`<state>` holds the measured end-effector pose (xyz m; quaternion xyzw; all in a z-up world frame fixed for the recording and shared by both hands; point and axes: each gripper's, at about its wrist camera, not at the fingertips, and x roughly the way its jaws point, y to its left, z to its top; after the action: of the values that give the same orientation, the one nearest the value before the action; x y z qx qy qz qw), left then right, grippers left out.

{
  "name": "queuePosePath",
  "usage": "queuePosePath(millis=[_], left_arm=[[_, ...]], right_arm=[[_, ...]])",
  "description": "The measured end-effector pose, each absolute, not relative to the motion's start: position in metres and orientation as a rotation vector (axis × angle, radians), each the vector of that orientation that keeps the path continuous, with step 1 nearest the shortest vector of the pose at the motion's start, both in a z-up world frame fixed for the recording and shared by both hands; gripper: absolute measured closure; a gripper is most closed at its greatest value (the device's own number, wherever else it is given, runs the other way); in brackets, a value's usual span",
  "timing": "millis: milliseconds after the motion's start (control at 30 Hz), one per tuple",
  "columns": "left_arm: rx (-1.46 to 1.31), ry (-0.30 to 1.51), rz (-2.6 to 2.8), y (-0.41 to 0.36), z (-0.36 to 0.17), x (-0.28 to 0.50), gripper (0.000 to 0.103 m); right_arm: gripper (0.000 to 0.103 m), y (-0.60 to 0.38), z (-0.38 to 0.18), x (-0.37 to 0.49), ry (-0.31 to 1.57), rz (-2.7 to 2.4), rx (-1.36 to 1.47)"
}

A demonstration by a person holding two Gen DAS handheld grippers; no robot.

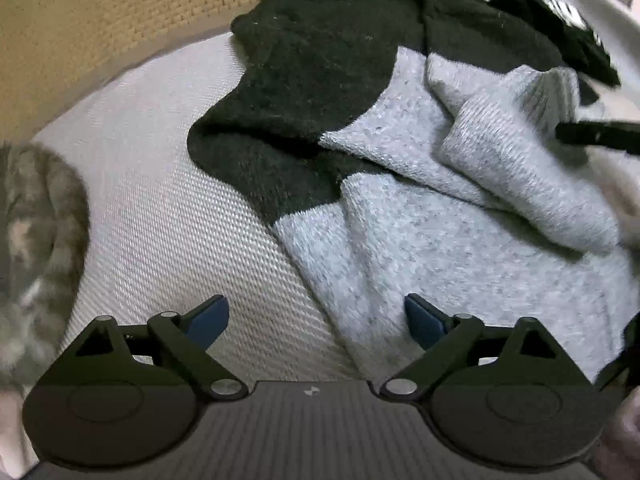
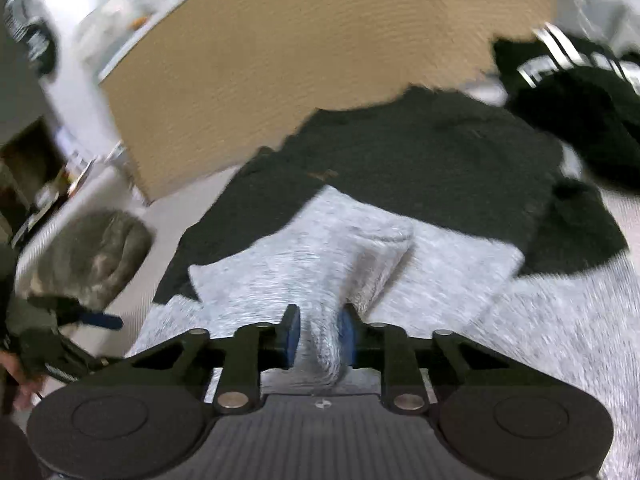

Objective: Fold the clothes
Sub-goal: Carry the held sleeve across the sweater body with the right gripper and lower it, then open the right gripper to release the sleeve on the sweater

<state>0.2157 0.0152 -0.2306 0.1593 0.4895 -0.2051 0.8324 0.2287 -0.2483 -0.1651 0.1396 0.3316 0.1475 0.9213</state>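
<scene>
Grey-and-black sweater (image 1: 460,248) sprawled rumpled across the white woven surface (image 1: 160,220), right gripper (image 2: 318,334) pinching a grey fold between its blue pads, left gripper (image 1: 316,320) spread wide, empty, over the sweater's edge

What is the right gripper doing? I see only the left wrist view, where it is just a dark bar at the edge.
Observer: The right gripper is shut on a bunched grey fold of the sweater.
Operator: Anything left of the sweater beyond my blurry patch?
Observer: A mottled grey-brown garment lies there as a rounded heap.
Operator: And past the tan panel?
Observer: Its end shows, with blurred shelves and clutter beside it.
</scene>
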Motion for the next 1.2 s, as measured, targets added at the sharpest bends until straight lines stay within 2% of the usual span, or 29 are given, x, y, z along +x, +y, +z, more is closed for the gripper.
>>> queuePosePath(millis=[67,300,433,567,733,967,1067,1200], left_arm=[[0.314,1.035,-0.437,0.018,-0.227,0.211,0.012],[0.22,0.983,-0.373,0.041,-0.197,0.21,0.012],[0.014,0.96,-0.308,0.067,-0.181,0.215,0.012],[-0.016,0.951,-0.302,0.069,-0.174,0.211,0.013],[0.07,0.99,-0.367,0.046,-0.182,0.2,0.012],[0.27,1.057,-0.483,0.002,-0.204,0.181,0.012],[0.31,1.059,-0.515,-0.005,-0.208,0.177,0.012],[0.363,1.062,-0.558,-0.013,-0.214,0.171,0.012]], right_arm=[[0.088,-0.237,-0.159,0.223,0.636,0.335,0.266],[0.089,-0.167,-0.139,0.185,0.542,0.595,0.102],[0.089,-0.126,-0.151,0.164,0.615,0.761,0.136],[0.089,-0.084,-0.178,0.142,0.669,0.803,-0.072],[0.075,-0.067,-0.179,0.125,0.674,0.835,-0.241],[0.075,-0.118,-0.151,0.102,0.622,0.787,-0.257],[0.069,-0.164,-0.143,0.105,0.622,0.671,-0.221],[0.066,-0.24,-0.147,0.119,0.652,0.569,-0.021]])
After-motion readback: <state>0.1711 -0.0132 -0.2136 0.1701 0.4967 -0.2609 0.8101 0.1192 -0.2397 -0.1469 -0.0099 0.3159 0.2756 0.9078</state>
